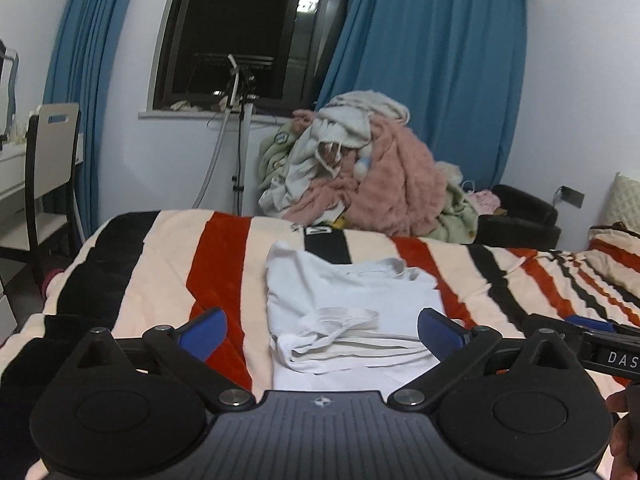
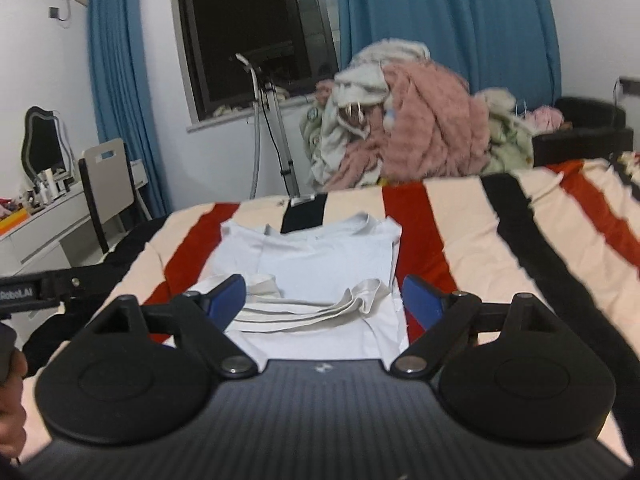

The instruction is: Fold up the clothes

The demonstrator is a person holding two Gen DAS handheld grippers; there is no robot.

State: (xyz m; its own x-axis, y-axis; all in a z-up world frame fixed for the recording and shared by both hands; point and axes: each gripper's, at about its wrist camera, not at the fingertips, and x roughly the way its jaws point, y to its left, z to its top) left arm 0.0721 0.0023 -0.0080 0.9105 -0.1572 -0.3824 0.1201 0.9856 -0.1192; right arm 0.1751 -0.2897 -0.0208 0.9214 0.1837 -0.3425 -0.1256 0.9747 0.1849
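Note:
A white garment (image 1: pixel 352 300) lies folded into a rough rectangle on the striped bedspread (image 1: pixel 224 264), its hem layers bunched along the near edge. My left gripper (image 1: pixel 322 332) hovers above that near edge, open wide, blue pads apart with nothing pressed between them. In the right wrist view the same white garment (image 2: pixel 320 264) lies straight ahead. My right gripper (image 2: pixel 324 300) is open over its near hem, holding nothing. The right gripper's arm (image 1: pixel 600 344) shows at the left view's right edge, and the left gripper's arm (image 2: pixel 44 288) at the right view's left edge.
A tall heap of pink, white and green clothes and blankets (image 1: pixel 360 172) sits beyond the bed's far edge under blue curtains (image 1: pixel 432 72). A chair (image 1: pixel 52 160) and desk stand at left. A black armchair (image 1: pixel 520 216) is at right. A garment steamer pole (image 1: pixel 242 136) stands by the window.

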